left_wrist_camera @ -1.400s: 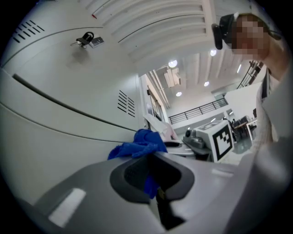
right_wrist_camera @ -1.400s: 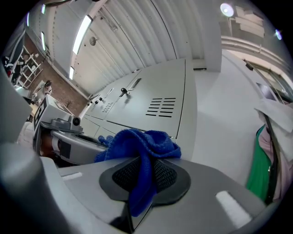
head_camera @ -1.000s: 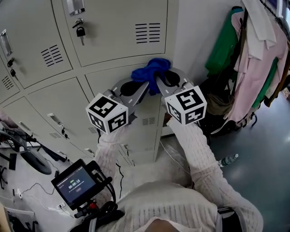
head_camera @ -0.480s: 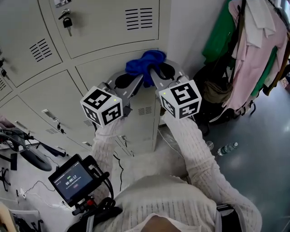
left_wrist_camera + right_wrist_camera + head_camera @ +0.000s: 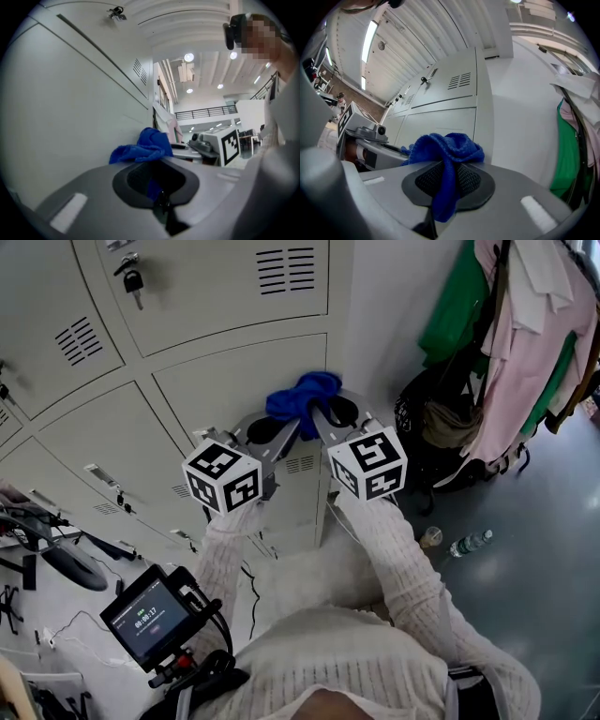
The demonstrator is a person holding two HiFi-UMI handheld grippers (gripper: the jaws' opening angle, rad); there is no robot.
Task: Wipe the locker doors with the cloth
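Note:
A crumpled blue cloth [image 5: 302,395] is pressed against a beige locker door [image 5: 225,381] near its right edge, above the door's small vent [image 5: 300,465]. My left gripper [image 5: 284,424] and right gripper [image 5: 322,413] meet at the cloth from below, both shut on it. In the left gripper view the cloth [image 5: 143,147] bunches over the left gripper [image 5: 156,164], with blue showing between the dark pads. In the right gripper view a fold of the cloth [image 5: 454,143] hangs down through the right gripper [image 5: 447,166], clamped between its pads.
A padlock [image 5: 133,280] hangs on the upper locker. Green and pink garments [image 5: 525,352] hang at the right over a black bag [image 5: 427,423]. A water bottle [image 5: 469,545] lies on the floor. A screen device [image 5: 150,617] sits at lower left by a wheel [image 5: 56,563].
Both grippers have slid the cloth down the door, from the seam under the upper locker to a spot lower on the panel. Both stay shut on it.

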